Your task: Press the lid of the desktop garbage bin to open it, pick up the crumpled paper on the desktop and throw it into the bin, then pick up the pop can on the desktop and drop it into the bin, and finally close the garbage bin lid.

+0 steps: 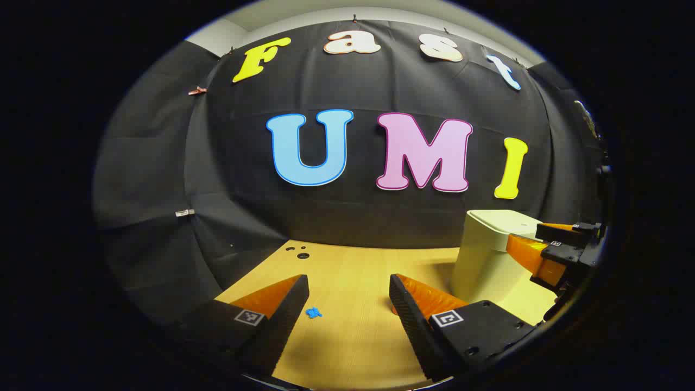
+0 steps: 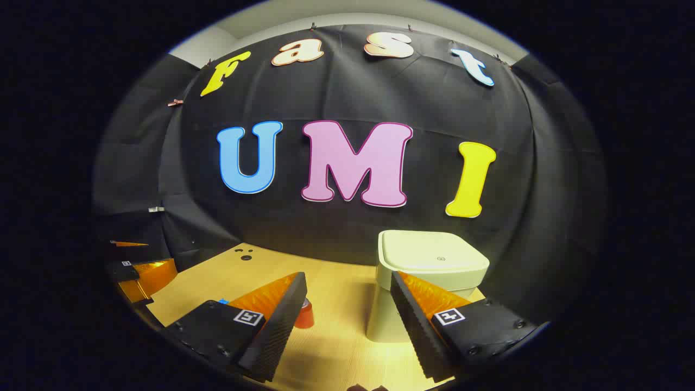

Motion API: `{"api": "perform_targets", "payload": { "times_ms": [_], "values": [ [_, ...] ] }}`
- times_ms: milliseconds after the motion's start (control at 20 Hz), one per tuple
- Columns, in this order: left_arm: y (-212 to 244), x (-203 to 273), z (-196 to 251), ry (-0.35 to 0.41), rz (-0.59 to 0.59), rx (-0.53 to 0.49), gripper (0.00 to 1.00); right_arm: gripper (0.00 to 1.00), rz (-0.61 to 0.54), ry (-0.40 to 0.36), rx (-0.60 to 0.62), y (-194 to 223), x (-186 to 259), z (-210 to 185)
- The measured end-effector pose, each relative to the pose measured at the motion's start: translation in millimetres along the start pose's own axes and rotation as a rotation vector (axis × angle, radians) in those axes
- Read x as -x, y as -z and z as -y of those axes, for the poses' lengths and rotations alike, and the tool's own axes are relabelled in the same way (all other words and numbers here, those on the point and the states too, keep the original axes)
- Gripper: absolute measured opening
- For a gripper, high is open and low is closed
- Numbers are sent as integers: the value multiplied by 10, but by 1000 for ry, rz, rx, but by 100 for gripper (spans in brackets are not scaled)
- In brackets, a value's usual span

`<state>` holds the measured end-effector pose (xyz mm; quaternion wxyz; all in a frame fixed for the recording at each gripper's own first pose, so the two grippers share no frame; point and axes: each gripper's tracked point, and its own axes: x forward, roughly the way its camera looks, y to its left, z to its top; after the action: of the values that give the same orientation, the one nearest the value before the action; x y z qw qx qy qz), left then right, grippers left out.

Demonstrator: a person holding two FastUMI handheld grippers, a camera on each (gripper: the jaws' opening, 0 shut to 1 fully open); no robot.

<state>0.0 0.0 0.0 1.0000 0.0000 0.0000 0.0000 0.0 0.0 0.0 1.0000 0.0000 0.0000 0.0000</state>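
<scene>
In the left gripper view, the left tool (image 1: 349, 304) stands wide over the wooden desk (image 1: 353, 336), holding nothing; the garbage bin (image 1: 491, 255) sits at right, lid down. In the right gripper view, the right tool (image 2: 347, 304) is wide, bin at centre right, pop can (image 2: 304, 316) peeking behind its left finger.

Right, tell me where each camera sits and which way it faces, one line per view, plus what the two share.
Left gripper view: rides the left gripper, faces the booth wall across the table; own jaws open at bottom, a blue scrap between them, bin and right gripper at right.
Right gripper view: rides the right gripper, faces the same wall; own jaws open, lidded bin ahead, red can behind one jaw, left gripper at left.
Shared: table, bin, wall, each other's gripper.
</scene>
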Motion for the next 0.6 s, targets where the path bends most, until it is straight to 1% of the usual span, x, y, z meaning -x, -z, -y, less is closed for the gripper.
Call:
{"api": "perform_targets", "payload": {
  "times_ms": [150, 250, 350, 600],
  "values": [
    [204, -43, 18, 33, -58, 21, 96, 98, -24, 18, 10, 93, 100, -1],
    [253, -41, 36, 55, -68, 24, 96, 98, -21, 34, 16, 92, 154, 33],
    [307, -73, 7, 53, -80, 14, 96, 98, -31, 47, 18, 126, 157, 72],
    [319, -116, 34, 69, -87, 21, 96, 98, -72, 28, 18, 245, 186, -13]
  ]
}}
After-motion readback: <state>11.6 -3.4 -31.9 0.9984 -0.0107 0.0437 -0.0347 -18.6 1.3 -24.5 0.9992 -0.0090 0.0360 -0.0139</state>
